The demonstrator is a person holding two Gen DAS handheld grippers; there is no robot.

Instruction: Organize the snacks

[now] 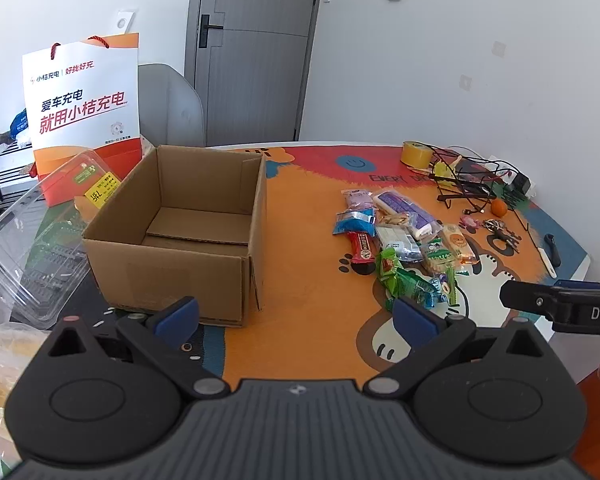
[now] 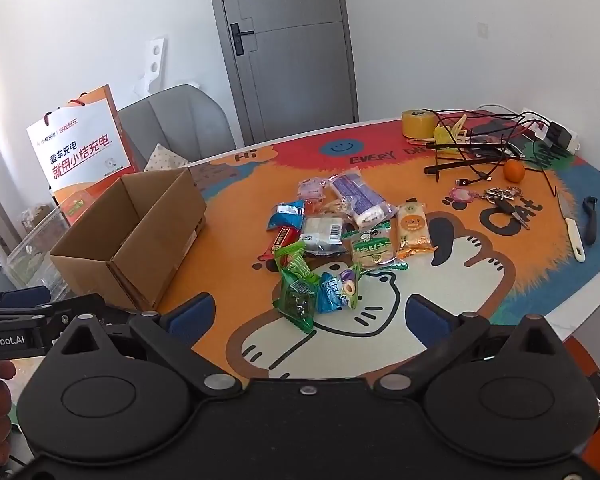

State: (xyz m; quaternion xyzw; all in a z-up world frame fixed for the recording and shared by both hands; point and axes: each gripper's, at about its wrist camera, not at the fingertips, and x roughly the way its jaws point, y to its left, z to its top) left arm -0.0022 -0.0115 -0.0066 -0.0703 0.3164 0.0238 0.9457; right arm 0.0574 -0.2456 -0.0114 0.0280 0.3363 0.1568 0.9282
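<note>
Snack packets point(image 2: 332, 240) light, crinkly, slippery; pinch flat sealed edge; both hand-held grippers point(image 1: 296, 314) point(image 2: 308, 314) wide apart, empty; box point(image 1: 188, 220) empty.

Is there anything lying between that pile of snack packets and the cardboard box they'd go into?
Nothing visible. Between the snack pile and the cardboard box there is only bare orange table mat. The box is open on top and looks empty. Both the right gripper and left gripper are open.

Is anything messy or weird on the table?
Yes: the snack packets lie in a jumbled, overlapping pile beside the empty cardboard box. A knife lies loose near the table's edge.
</note>
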